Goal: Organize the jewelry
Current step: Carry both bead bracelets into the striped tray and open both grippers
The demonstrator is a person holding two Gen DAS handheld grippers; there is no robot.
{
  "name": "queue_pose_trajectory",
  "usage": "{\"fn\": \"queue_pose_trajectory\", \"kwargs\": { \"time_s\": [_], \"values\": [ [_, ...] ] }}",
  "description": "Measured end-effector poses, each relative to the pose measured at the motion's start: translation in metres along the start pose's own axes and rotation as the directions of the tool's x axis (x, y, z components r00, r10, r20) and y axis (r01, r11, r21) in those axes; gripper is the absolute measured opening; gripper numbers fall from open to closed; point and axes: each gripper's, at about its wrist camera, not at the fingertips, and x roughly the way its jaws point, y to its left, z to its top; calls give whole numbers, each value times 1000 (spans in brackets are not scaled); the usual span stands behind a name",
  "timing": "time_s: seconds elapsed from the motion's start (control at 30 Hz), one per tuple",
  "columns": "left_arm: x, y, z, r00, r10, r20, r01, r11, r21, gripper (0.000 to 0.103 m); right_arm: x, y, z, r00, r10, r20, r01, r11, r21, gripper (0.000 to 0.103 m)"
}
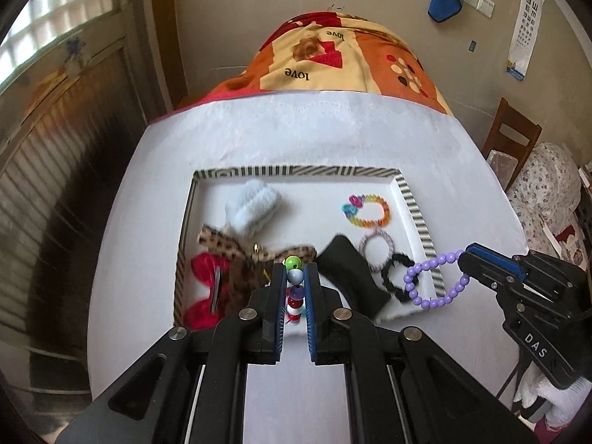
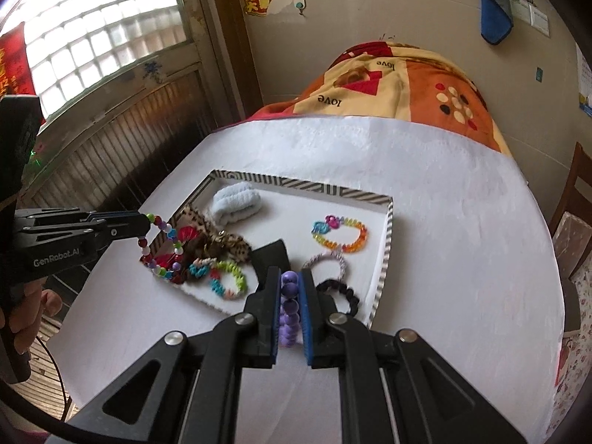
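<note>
Both grippers lift beaded bracelets above the striped tray (image 1: 414,203).
Left gripper (image 1: 295,281) clamps a multicolour bead bracelet (image 2: 159,244); right gripper (image 2: 289,296) clamps a purple bead bracelet (image 1: 436,277), likely for sorting; 2 hair ties remain inside the tray.

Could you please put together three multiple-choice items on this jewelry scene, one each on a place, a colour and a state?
1. Where does the fluffy blue scrunchie lie?
A. in the tray, near its far rim
B. on the white cloth outside the tray
C. on the chair

2. What colour is the bracelet in the right gripper?
A. green
B. purple
C. black

3. How is the left gripper?
A. wide open, empty
B. shut on a multicoloured bead bracelet
C. shut on the scrunchie

Answers: 1 A, it sits inside the striped rim; 2 B, purple beads show between the pads; 3 B, mixed beads sit pinched between the pads.
</note>
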Motion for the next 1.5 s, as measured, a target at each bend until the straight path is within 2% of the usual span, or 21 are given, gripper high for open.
{"fn": "queue_pose_trajectory", "kwargs": {
  "time_s": [0.23, 0.47, 0.73, 0.93, 1.1, 1.3, 1.37, 1.43, 1.5],
  "values": [
    [37, -6, 32, 1000, -3, -19, 3, 1000, 25, 0, 37, -9, 28, 999, -20, -42, 20, 1000, -2, 10],
    [85, -6, 51, 998, -18, -68, 20, 999, 26, 0, 72, -21, 50, 997, -20, -69, 20, 1000, 12, 10],
    [138, 37, 47, 987, 22, -158, -29, 999, -45, 0, 125, -16, 74, 994, 22, -110, -22, 1000, 7, 10],
    [152, 60, 39, 982, 23, -188, -41, 995, -92, 0, 173, -26, 87, 988, 84, -130, -74, 994, 75, 10],
    [155, 57, 39, 983, 22, -185, -39, 995, -90, 0, 205, -46, 85, 984, 46, -171, -26, 993, 119, 10],
    [155, 53, 38, 984, 48, -173, -63, 995, -82, 0, 221, -47, 77, 981, 12, -193, 8, 995, 102, 10],
    [153, 52, 38, 983, 52, -174, -68, 994, -87, 0, 221, -47, 76, 982, 4, -191, 14, 995, 95, 13],
    [151, 51, 36, 982, 63, -177, -79, 993, -84, 0, 218, -46, 75, 981, -13, -193, 31, 995, 92, 29],
    [150, 49, 36, 982, 61, -180, -78, 993, -87, 0, 209, -47, 74, 984, -11, -179, 30, 994, 102, 38]
  ]
}}
